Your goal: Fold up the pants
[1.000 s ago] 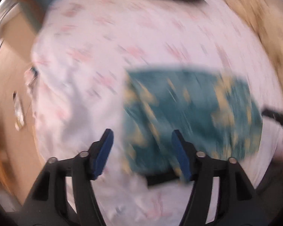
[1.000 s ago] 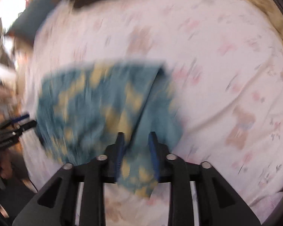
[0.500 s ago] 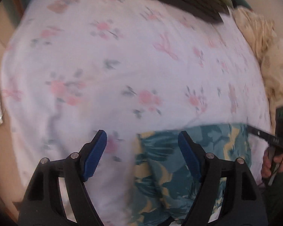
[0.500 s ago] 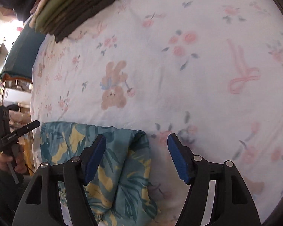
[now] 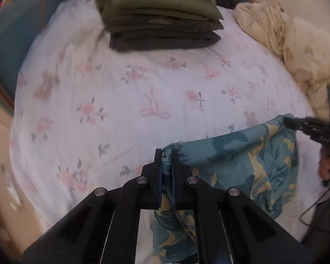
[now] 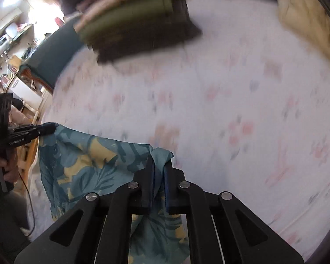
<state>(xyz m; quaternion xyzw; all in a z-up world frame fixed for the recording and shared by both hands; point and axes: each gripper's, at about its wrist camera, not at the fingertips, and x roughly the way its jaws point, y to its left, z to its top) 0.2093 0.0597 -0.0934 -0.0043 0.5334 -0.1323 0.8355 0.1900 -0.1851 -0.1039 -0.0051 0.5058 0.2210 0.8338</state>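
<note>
The pants (image 5: 242, 160) are teal with a yellow leaf print. They hang stretched between my two grippers above the floral bedsheet (image 5: 143, 92). My left gripper (image 5: 166, 154) is shut on one top corner of the pants. My right gripper (image 6: 158, 160) is shut on the other top corner (image 6: 162, 154). In the left wrist view the right gripper (image 5: 290, 123) shows at the far right, pinching the cloth. In the right wrist view the left gripper (image 6: 50, 128) shows at the left edge, pinching the pants (image 6: 92, 160).
A stack of folded dark and olive clothes (image 5: 160, 19) lies at the far side of the bed, and shows blurred in the right wrist view (image 6: 138, 22). A crumpled cream blanket (image 5: 297, 44) lies at the far right. A teal cushion (image 5: 8, 44) is at the left.
Both grippers were open over the pants lying on the bed half a second ago. Both have closed on the pants' corners and lifted them off the sheet.
</note>
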